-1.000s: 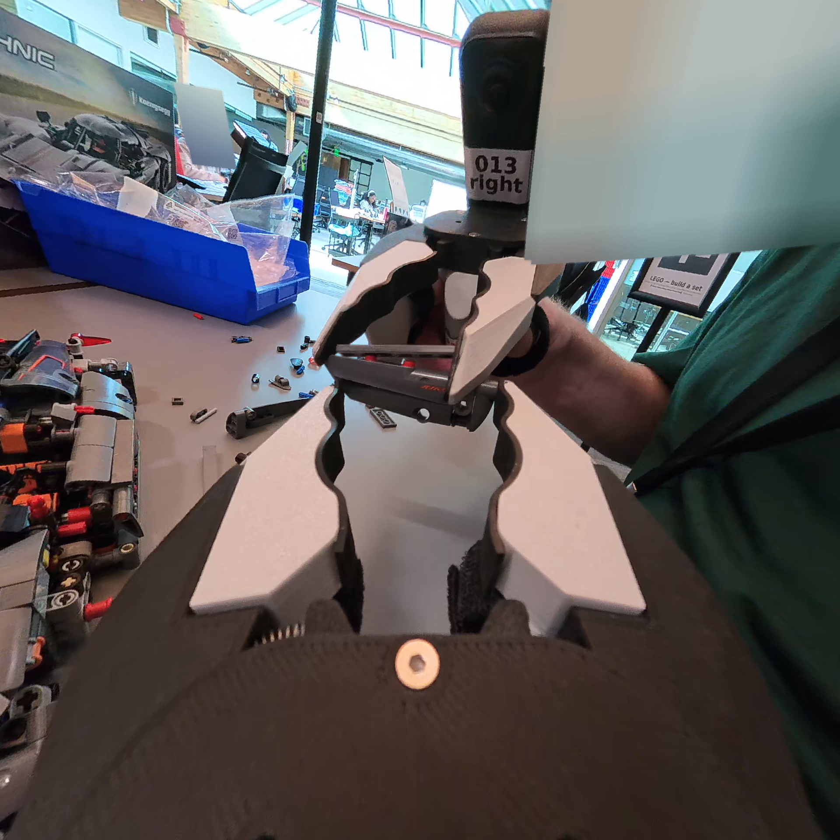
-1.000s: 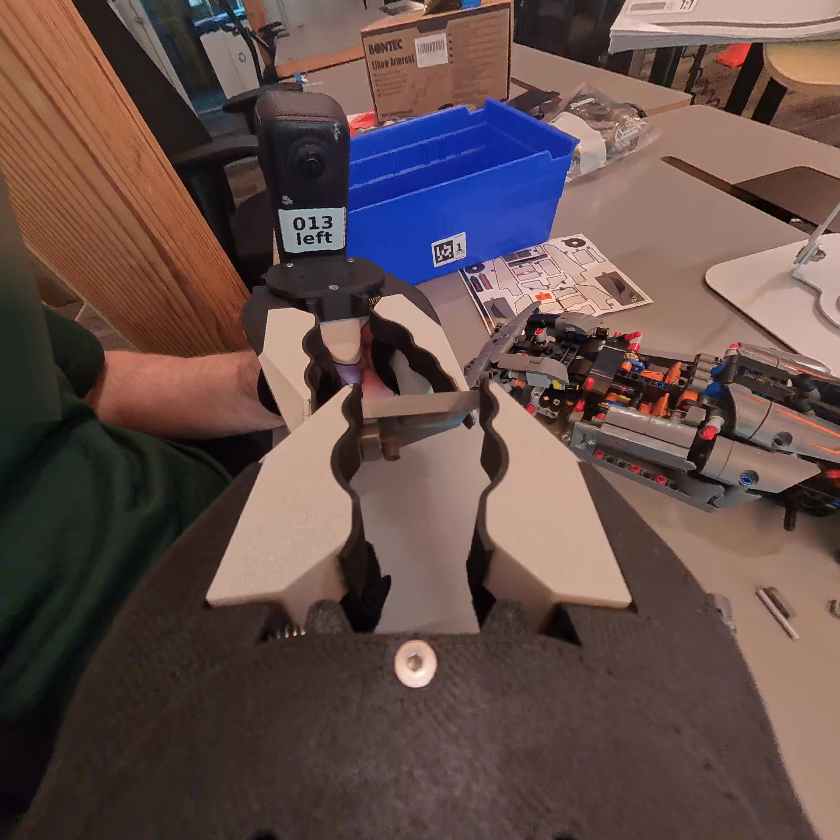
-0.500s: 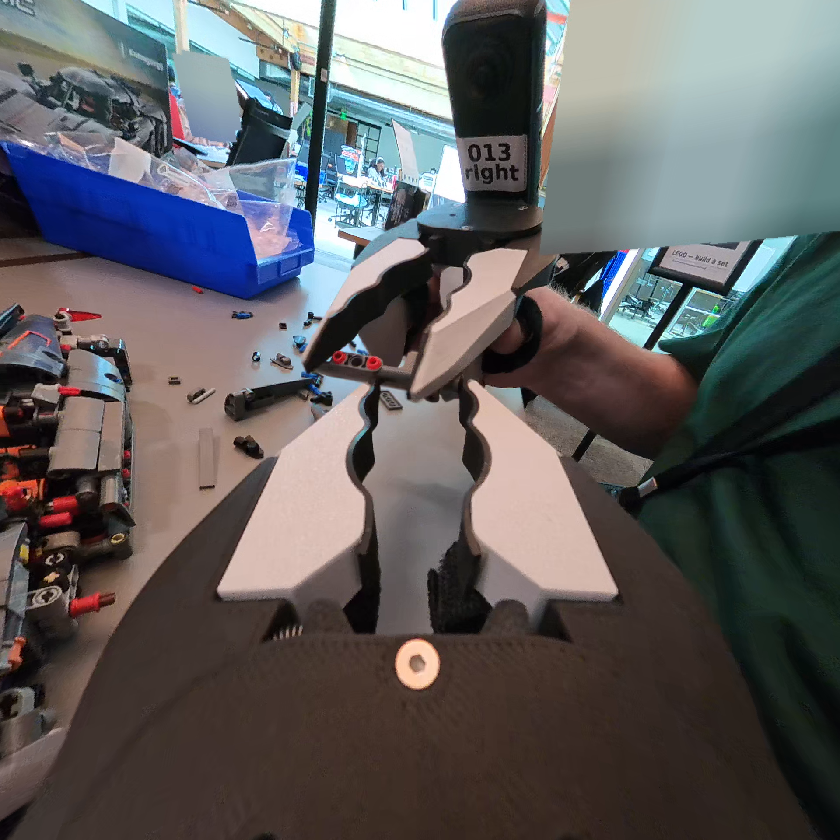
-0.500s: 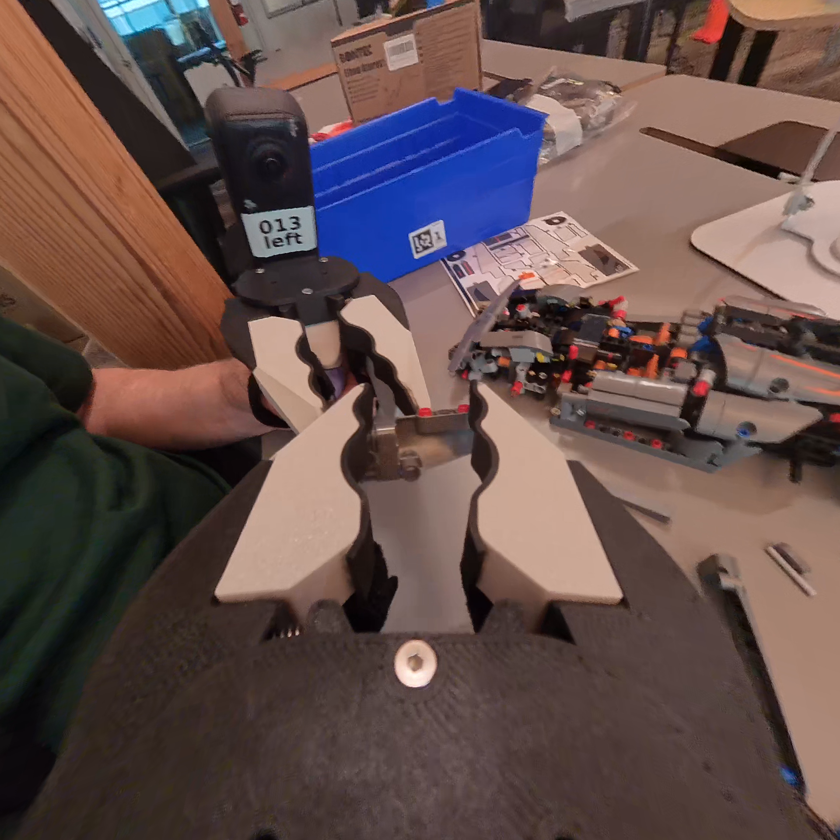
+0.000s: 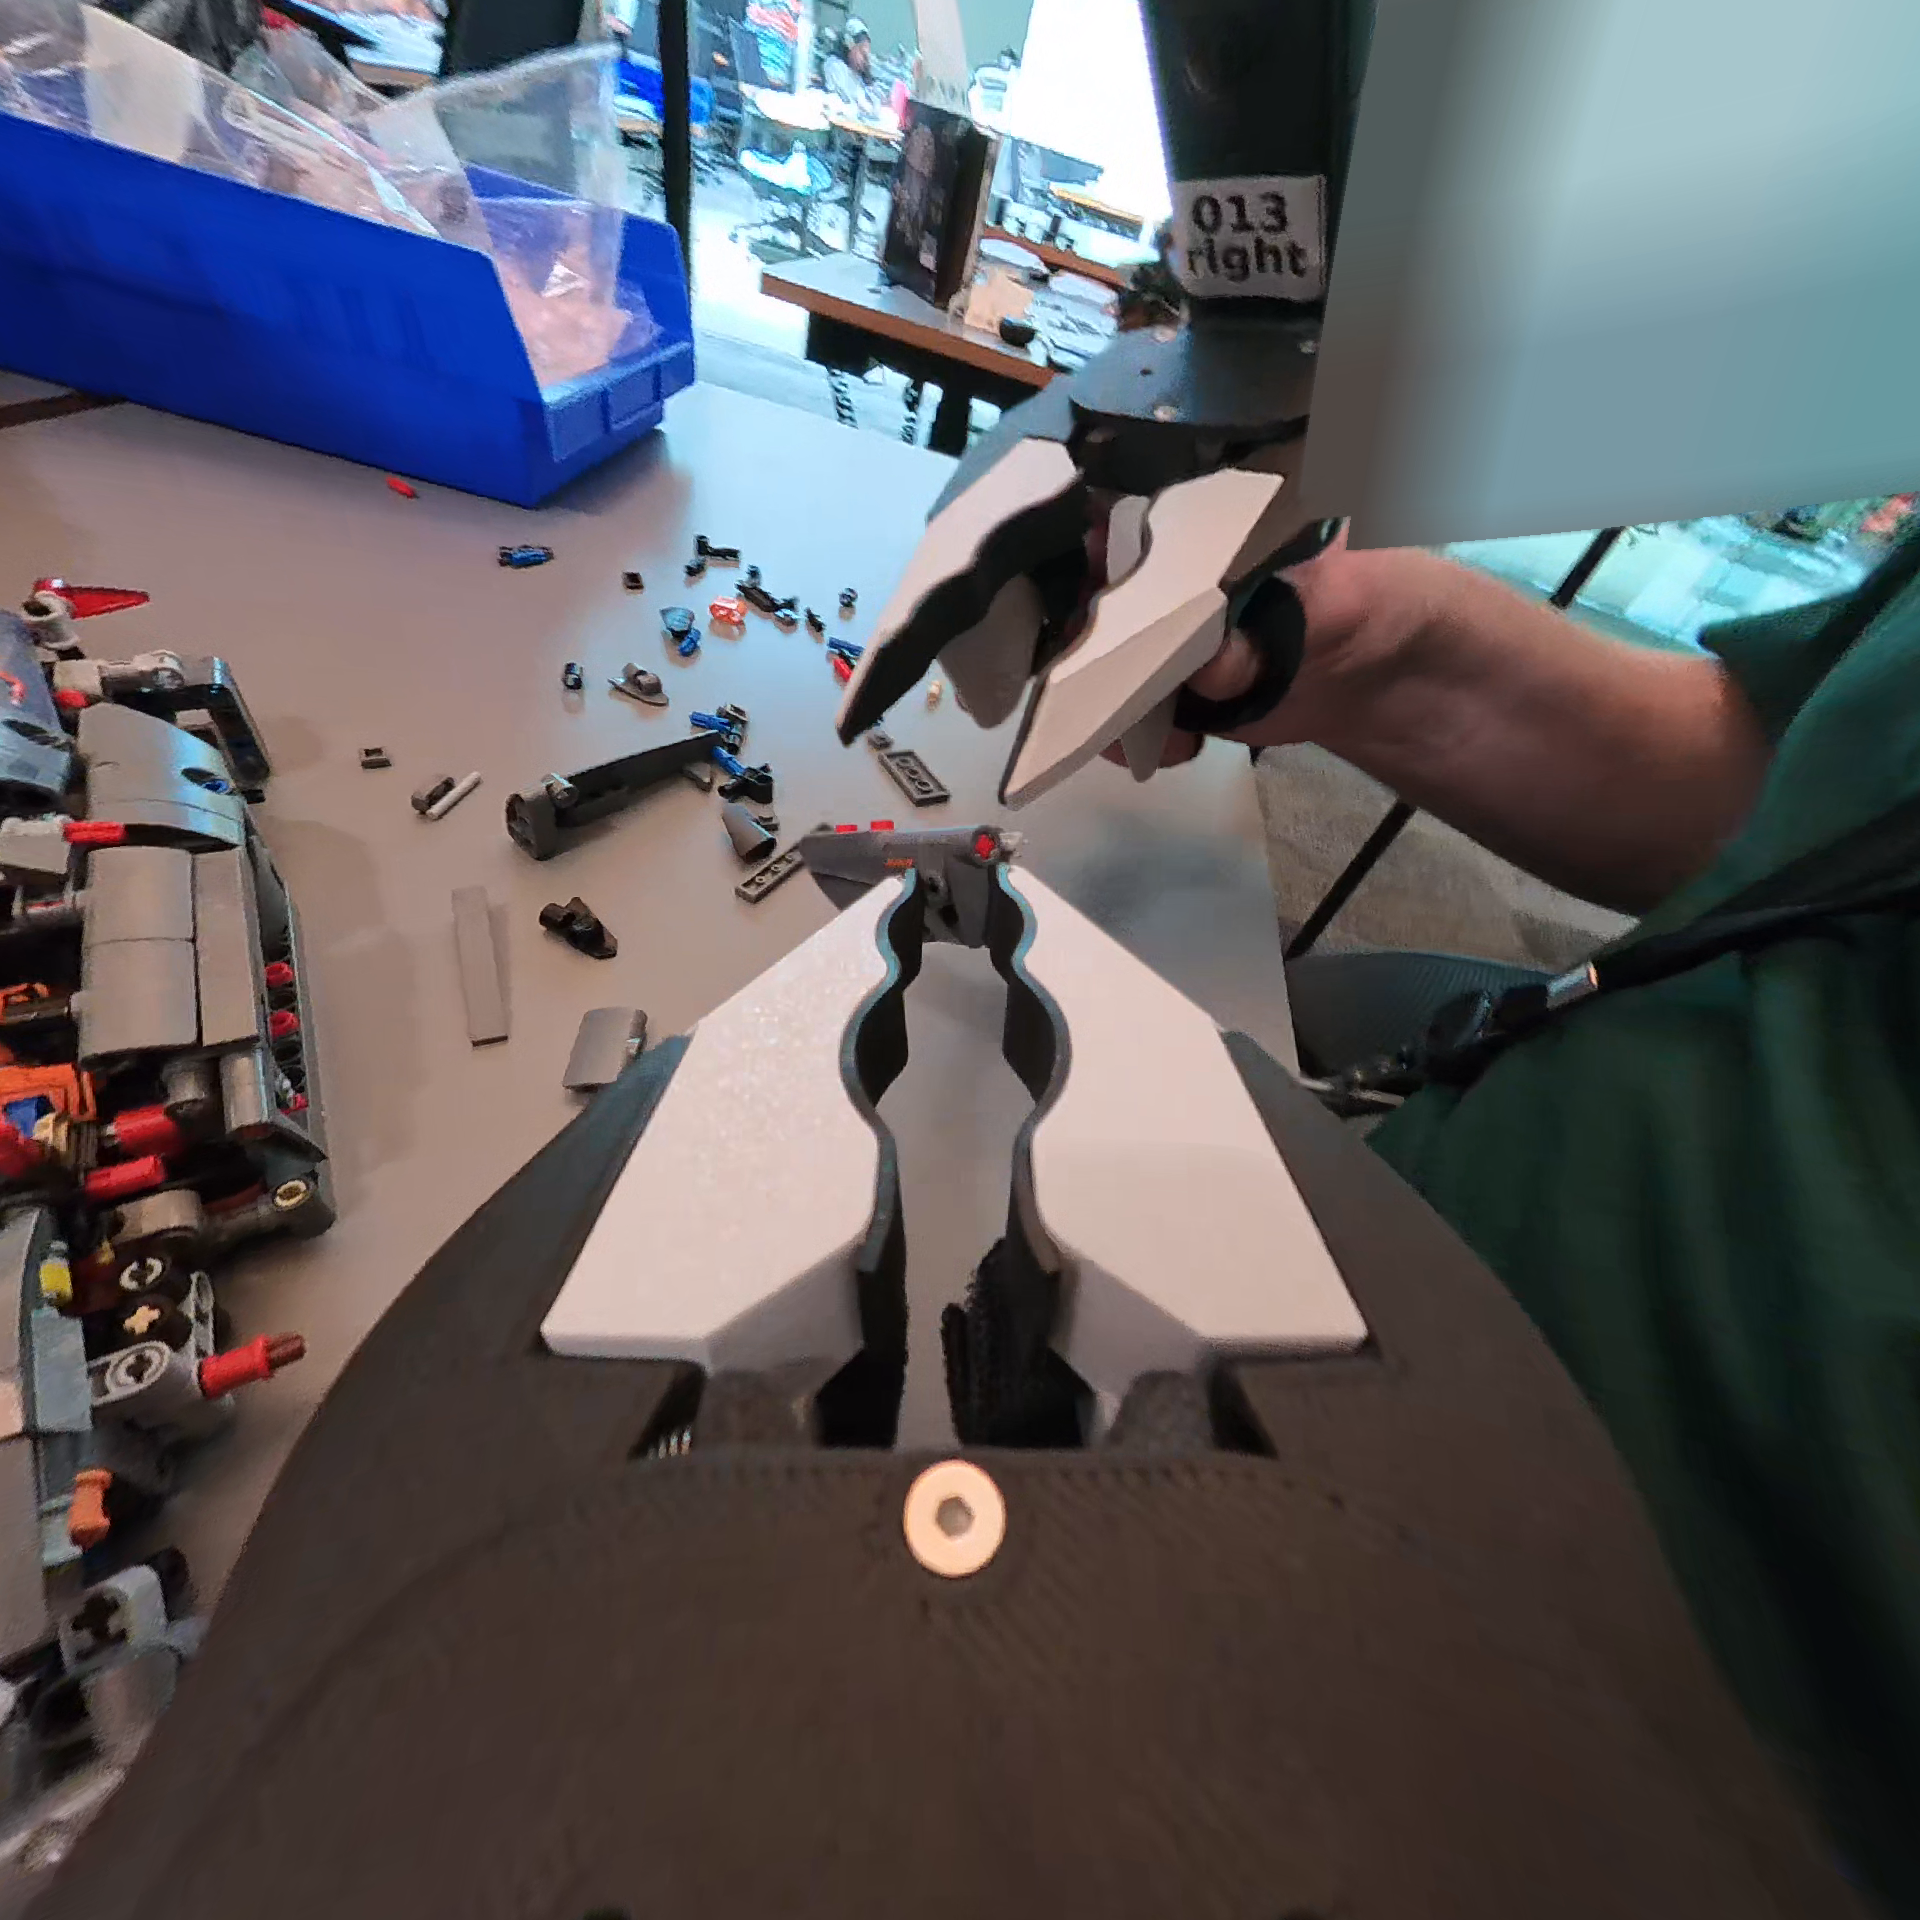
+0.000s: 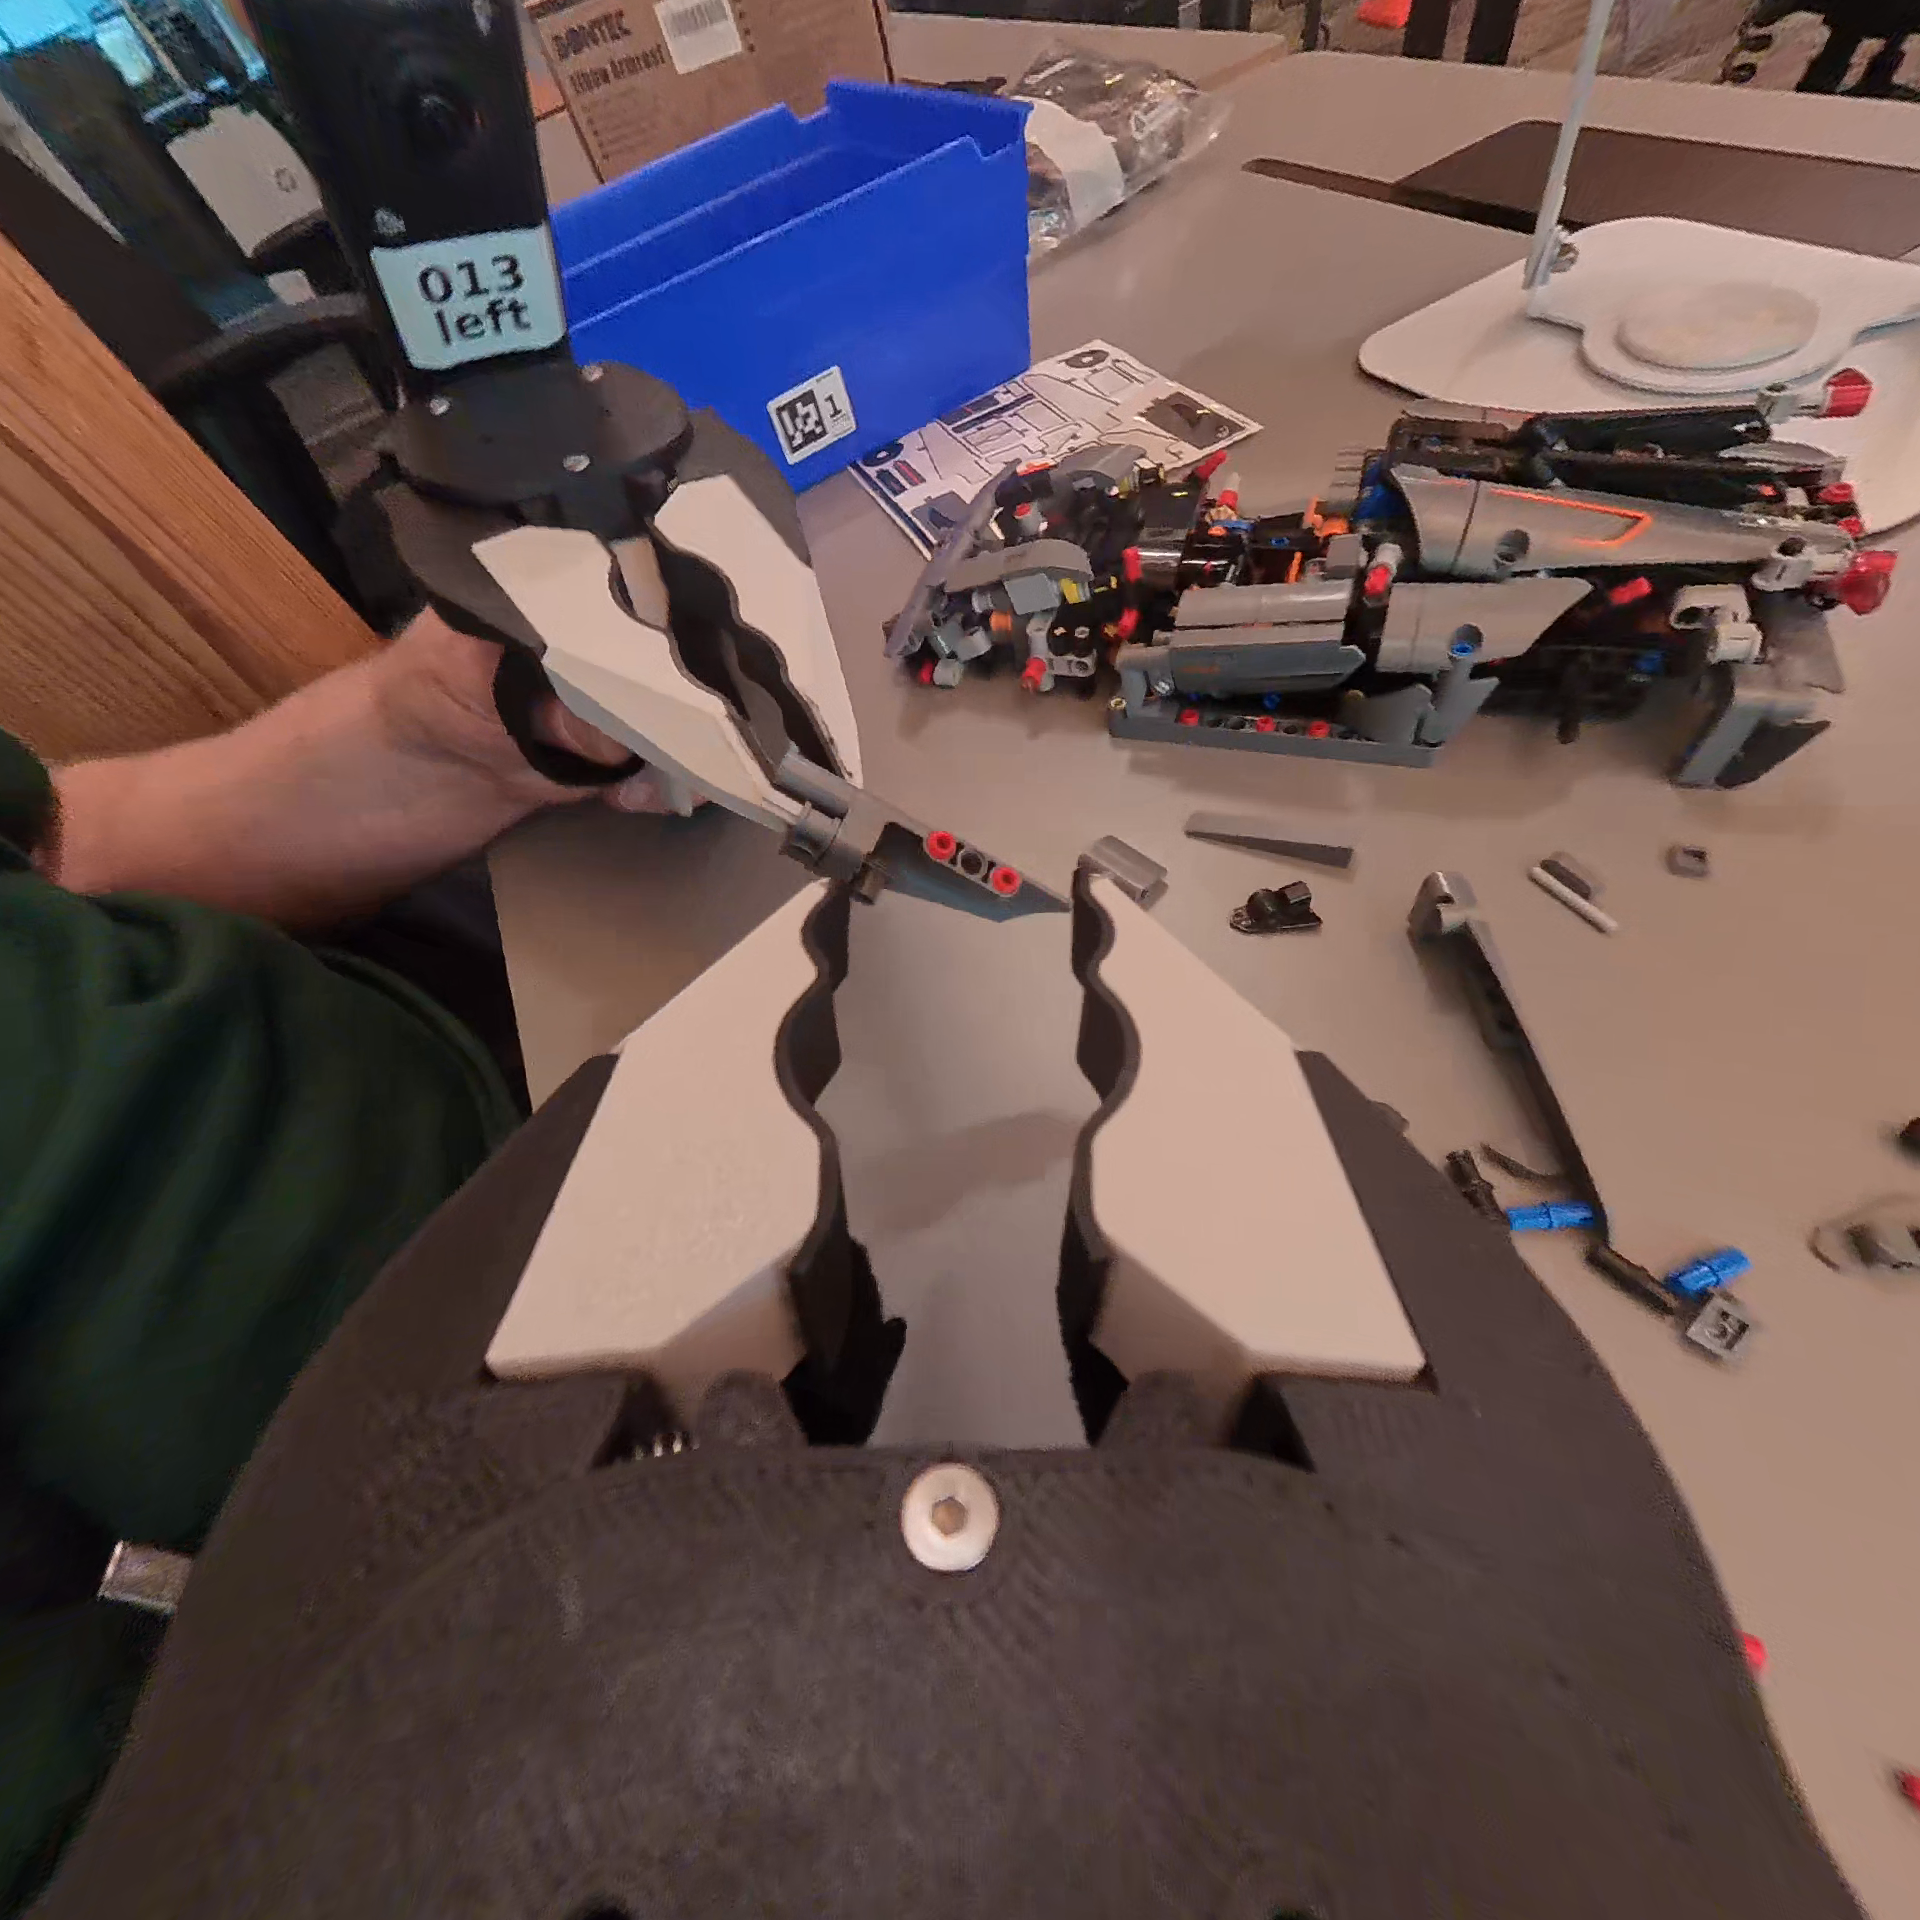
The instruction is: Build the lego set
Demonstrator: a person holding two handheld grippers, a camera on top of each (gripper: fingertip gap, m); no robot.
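Observation:
My left gripper [image 5: 954, 894] is shut on a small grey wedge-shaped lego assembly [image 5: 914, 852] with red pins and holds it just above the table. In the right wrist view the left gripper [image 6: 805, 805] grips that assembly [image 6: 961, 868] by its grey end. My right gripper [image 6: 951, 883] is open and empty, its tips just short of the assembly; in the left wrist view the right gripper [image 5: 930, 764] hangs above and behind the assembly. The half-built grey, black and orange lego car [image 6: 1403, 613] lies on the table; it also shows in the left wrist view [image 5: 156, 987].
A blue bin [image 6: 810, 270] and an instruction sheet [image 6: 1049, 436] lie behind the car. A second blue bin [image 5: 312, 312] holds plastic bags. Loose small parts [image 5: 727, 644] and a long black part [image 6: 1496, 1029] are scattered on the grey table. A white stand base [image 6: 1662, 332] is far right. Spacing between my two grippers at the tips: around 4 cm.
My left gripper closed on the grey assembly. My right gripper let go of it, opened and drew back. The assembly moved down towards the table.

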